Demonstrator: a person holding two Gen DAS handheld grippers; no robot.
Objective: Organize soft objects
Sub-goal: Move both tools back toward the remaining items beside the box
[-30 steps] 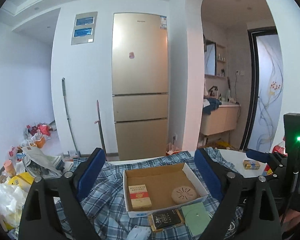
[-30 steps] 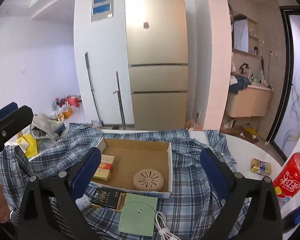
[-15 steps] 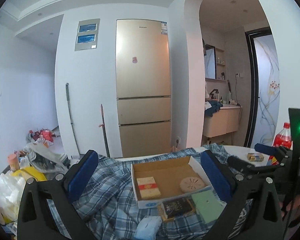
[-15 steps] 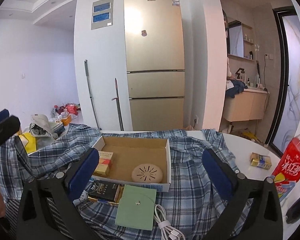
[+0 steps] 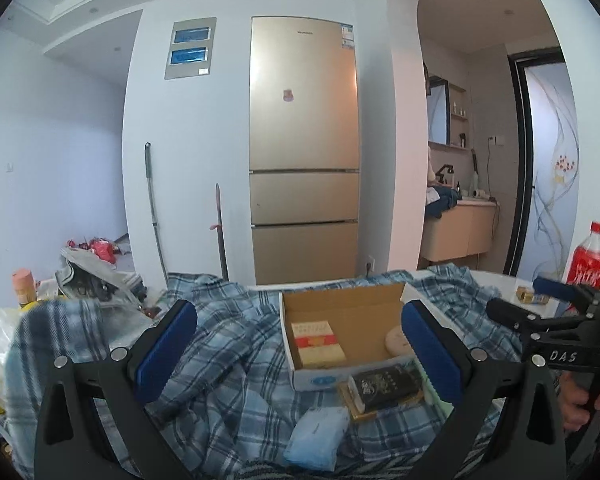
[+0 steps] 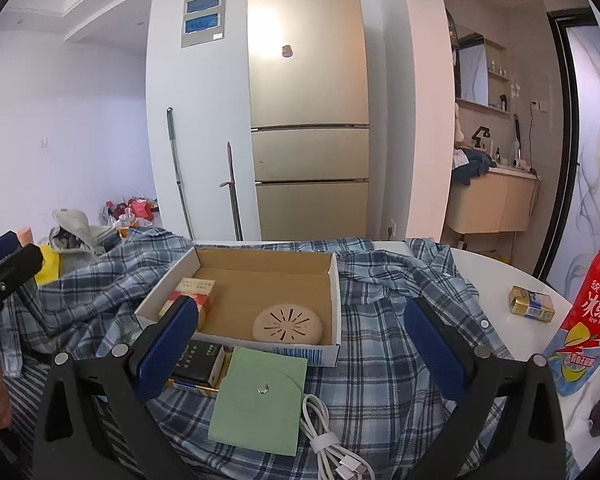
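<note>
Both grippers are hanging wide open over the table rn, nothing between the jaws of either. Left gripper (image 5: 296,344) is hovering above the rumpled blue plaid shirt (image 5: 228,360), which is sprawling across pretty much the whole tabletop w/ everything else sitting on top of it. Right gripper (image 6: 300,340) is spreading just as wide, blue pads (image 6: 430,344) apart, over the front edge of the cardboard box (image 6: 268,276).

Nearest stuff: a light blue tissue pack (image 5: 318,436) is lying on the shirt close to the left tool, and on the right side a green pouch (image 6: 260,400) w/ a snap is lying flat, touching a coiled white cable (image 6: 324,432). Just beside the pouch a dark cigarette pack (image 6: 198,360) is resting on a gold-edged one, right against the box front.

Inside the box, a red and yellow pack (image 6: 194,292) is sitting at the left wall and a round beige vented disc (image 6: 287,323) is sitting near the front right corner, the two apart.

Off to the right, on the bare white table (image 6: 496,276), a small gold pack (image 6: 532,304) is lying near a red iced tea bottle (image 6: 588,320).

Further back, a gold fridge (image 6: 308,108) is standing against the white wall w/ two poles leaning beside it, and bags are piling up on the floor at left.
</note>
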